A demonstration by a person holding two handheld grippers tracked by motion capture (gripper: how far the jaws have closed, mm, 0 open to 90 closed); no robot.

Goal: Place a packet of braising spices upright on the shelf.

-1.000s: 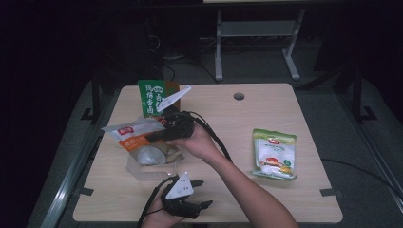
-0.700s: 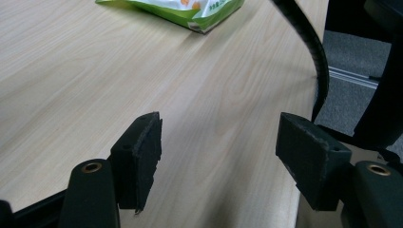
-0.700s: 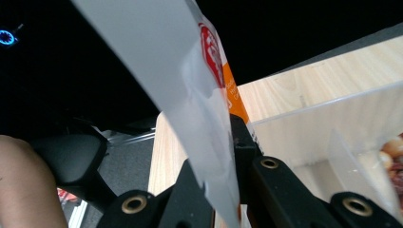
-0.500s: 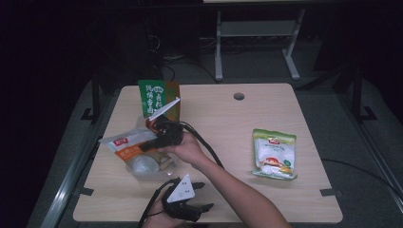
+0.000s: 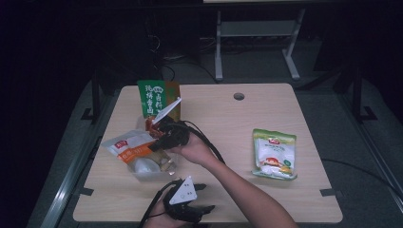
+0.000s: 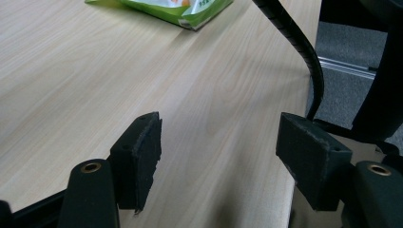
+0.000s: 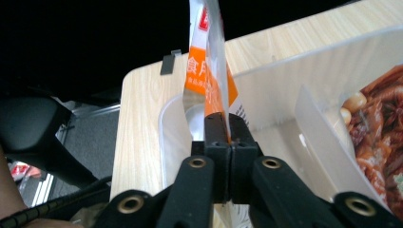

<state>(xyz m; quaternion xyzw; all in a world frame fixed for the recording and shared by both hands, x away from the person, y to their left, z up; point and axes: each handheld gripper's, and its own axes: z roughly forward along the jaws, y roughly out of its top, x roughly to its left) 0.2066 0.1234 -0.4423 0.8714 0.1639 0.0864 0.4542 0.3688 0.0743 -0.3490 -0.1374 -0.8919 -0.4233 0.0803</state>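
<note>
Two hand-held grippers are at work over the counter (image 5: pixel 228 199). The right hand-held gripper (image 7: pixel 223 135) has its jaws clamped tight on the edge of an orange-and-white packet (image 7: pixel 209 76); in the right gripper view the packet rises straight up from the pinch. From the high view, this packet (image 5: pixel 126 146) hangs over the left rim of a clear plastic box (image 5: pixel 152 173), which sits near the counter's left edge, a little toward the near side. A reddish-brown food packet (image 7: pixel 380 118) lies inside the box against its wall. The right hand-held gripper (image 5: pixel 159 137) reaches across from the person's side, its cable trailing back along the forearm.

Behind the box, toward the far-left part of the counter, a green pouch (image 5: pixel 158 97) stands upright. A white-and-green pouch (image 5: pixel 274 154) lies flat well apart, toward the right edge.

The left hand-held gripper (image 5: pixel 202 199) rests at the near edge, its jaws standing wide with nothing between them (image 6: pixel 218 156).
</note>
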